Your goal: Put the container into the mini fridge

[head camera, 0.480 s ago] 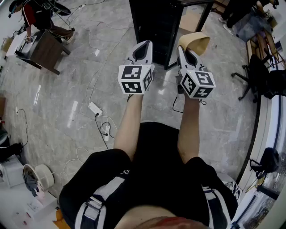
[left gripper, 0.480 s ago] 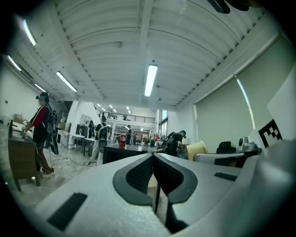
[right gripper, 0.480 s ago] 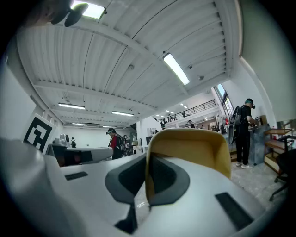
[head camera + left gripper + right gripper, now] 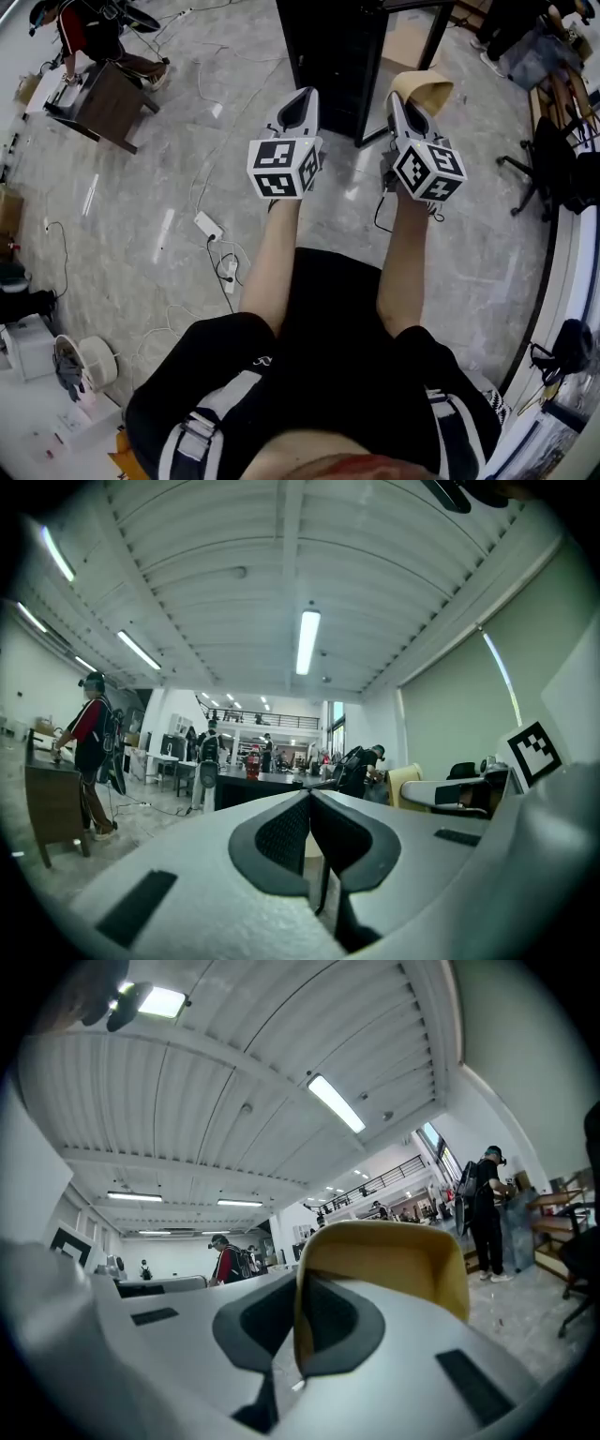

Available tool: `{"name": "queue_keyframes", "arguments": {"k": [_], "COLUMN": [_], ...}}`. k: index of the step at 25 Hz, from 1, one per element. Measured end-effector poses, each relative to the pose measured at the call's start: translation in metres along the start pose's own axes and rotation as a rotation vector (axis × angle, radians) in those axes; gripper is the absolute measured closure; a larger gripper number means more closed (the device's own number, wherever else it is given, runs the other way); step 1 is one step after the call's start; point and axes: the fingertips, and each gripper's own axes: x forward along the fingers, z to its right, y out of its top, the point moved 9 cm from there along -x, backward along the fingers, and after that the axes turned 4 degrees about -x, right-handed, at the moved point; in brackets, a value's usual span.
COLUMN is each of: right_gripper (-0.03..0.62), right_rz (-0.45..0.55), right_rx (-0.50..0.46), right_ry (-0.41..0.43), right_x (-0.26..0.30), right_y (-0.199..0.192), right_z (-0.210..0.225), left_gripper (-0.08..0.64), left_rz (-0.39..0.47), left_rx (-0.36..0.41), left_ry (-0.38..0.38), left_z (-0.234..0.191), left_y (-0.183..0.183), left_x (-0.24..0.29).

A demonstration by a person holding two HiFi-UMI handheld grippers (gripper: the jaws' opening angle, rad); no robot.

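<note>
The black mini fridge (image 4: 328, 52) stands on the floor just ahead of both grippers. My right gripper (image 4: 405, 101) is shut on the rim of a tan, bowl-like container (image 4: 427, 91), which it holds up in front of the fridge's right side. In the right gripper view the container's (image 4: 394, 1260) wall sits pinched between the pads of the right gripper (image 4: 298, 1326). My left gripper (image 4: 302, 97) is beside it, shut with nothing in it. The left gripper view shows the left gripper (image 4: 309, 803) with its pads pressed together.
A wooden desk (image 4: 108, 98) with a person (image 4: 84, 28) at it stands at the far left. A power strip (image 4: 208, 227) and cables lie on the marble floor. An office chair (image 4: 548, 159) is at the right. A white roll (image 4: 94, 361) lies near left.
The right gripper with the container has shifted slightly to the right. The left gripper has stayed where it was.
</note>
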Motion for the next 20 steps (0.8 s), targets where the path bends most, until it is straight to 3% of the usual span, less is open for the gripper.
{"name": "queue_keyframes", "arguments": {"k": [10,16,20], "right_gripper": [0.578,0.578,0.578], "right_rz": [-0.03,-0.069,-0.111], "right_rx": [0.045,-0.012,-0.03], "right_ry": [0.053,0.099,0.072], "right_x": [0.066,0.147,0.202], "right_y": [-0.025,-0.041,-0.045], "right_z": [-0.009,-0.012,0.023], "left_gripper": [0.554,0.554,0.554], "left_rz": [-0.013,0.014,-0.002], "left_rx": [-0.026,-0.087,-0.131], "left_ry": [0.111,0.157,0.135], "left_z": [-0.061,-0.128,-0.157], "left_y": [-0.011,-0.019,-0.024], "left_x": [0.007,0.059,0.126]}}
